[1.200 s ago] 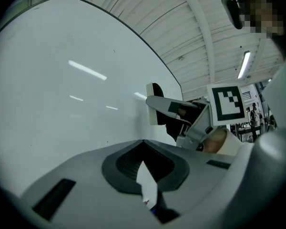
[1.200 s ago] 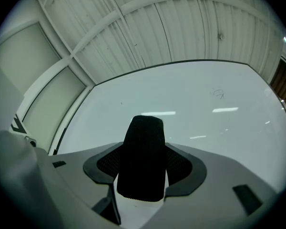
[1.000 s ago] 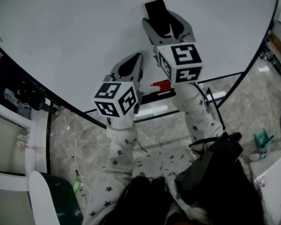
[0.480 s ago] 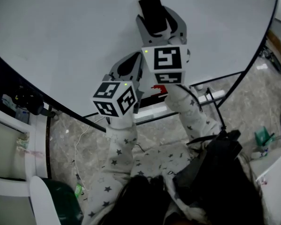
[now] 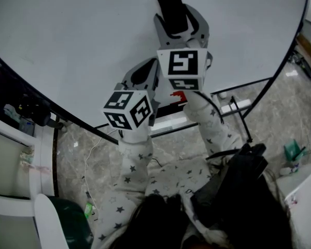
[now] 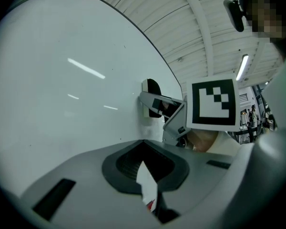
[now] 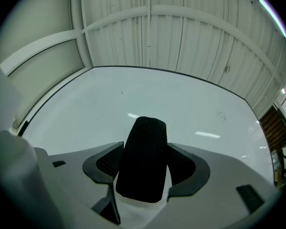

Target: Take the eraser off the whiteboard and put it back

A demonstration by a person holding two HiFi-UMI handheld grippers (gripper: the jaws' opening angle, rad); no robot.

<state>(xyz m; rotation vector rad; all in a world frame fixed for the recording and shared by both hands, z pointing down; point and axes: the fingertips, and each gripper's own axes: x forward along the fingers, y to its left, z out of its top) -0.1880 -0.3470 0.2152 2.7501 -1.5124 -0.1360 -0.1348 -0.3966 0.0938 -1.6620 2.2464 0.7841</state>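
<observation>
Since a second ago, the right hand-held gripper [image 5: 177,21] has rolled and shifted toward 9 o'clock, jaws clamped wide on the eraser [image 5: 171,8] at the whiteboard [image 5: 67,35], perhaps touching it; it is probably being replaced. The left hand-held gripper [image 5: 143,72], at its 7 o'clock, is closed and empty.

Whiteboard [image 5: 67,40]: I see it blank, white, dark-edged, filling the far half.
Eraser [image 5: 171,12]: black, at the board's far middle; I can't tell if it touches.
Ledge [image 5: 166,108]: along the board's near edge, carrying a red thing [image 5: 177,96].
Floor [image 5: 274,118]: grey, marbled; green thing [image 5: 290,152] right, thin cable [image 5: 88,154] left.
</observation>
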